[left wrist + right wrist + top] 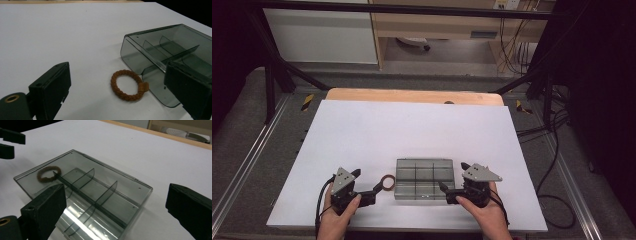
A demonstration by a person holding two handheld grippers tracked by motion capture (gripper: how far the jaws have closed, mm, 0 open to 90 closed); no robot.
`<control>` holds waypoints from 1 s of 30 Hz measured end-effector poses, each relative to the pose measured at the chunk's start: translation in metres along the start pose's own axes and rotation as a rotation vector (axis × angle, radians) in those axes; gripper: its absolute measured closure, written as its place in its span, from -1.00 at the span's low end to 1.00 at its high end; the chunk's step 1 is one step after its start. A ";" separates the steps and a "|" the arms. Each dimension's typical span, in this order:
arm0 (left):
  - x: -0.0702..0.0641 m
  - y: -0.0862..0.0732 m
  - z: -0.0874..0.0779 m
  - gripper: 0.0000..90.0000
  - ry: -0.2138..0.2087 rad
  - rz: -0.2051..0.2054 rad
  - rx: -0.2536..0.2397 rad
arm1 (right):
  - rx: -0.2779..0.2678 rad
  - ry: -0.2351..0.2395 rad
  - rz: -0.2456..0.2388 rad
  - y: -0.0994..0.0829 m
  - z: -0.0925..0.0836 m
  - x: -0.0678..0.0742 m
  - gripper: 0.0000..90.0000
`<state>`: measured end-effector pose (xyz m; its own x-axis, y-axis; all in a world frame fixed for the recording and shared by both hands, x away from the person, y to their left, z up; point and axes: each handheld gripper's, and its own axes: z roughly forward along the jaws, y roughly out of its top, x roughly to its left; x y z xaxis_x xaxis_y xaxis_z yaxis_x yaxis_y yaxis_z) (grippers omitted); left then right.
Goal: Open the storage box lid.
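Observation:
A smoky transparent organizer box point(422, 164) with divided compartments lies near the table's front edge; its compartments look empty. A brown braided ring point(387, 182) lies flat on the white tabletop, just left of the box and touching or nearly touching its wall. My left gripper point(369, 181) is open, with the ring just ahead of its jaws. In the left gripper view the ring point(128, 85) lies between the spread jaws, beside the box point(170, 50). My right gripper point(454, 176) is open at the box's right side, holding nothing. The right gripper view looks across the box point(100, 192) to the ring point(48, 174).
The white tabletop point(412, 130) spreads wide and bare behind the box, with a wooden edge point(412, 96) at the far side. Metal frame rails and cables run along the floor on both sides. The left gripper's jaws point(10, 142) appear at the top left of the right gripper view.

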<state>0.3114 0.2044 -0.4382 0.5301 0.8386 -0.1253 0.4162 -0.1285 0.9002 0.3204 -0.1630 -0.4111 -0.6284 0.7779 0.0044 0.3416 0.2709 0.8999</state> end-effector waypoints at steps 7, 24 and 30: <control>-0.003 0.000 0.003 -0.85 -0.012 0.015 0.012 | 0.010 0.034 -0.021 0.000 0.004 0.012 -0.88; -0.006 0.000 0.008 -0.85 -0.038 0.012 0.025 | 0.028 0.127 -0.062 0.001 0.009 0.030 -0.86; -0.008 0.000 0.008 -0.85 -0.041 0.025 0.027 | 0.031 0.163 -0.053 0.001 0.009 0.035 -0.60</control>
<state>0.3132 0.1936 -0.4407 0.5700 0.8128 -0.1203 0.4221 -0.1640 0.8916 0.3052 -0.1304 -0.4145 -0.7506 0.6600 0.0302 0.3247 0.3287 0.8869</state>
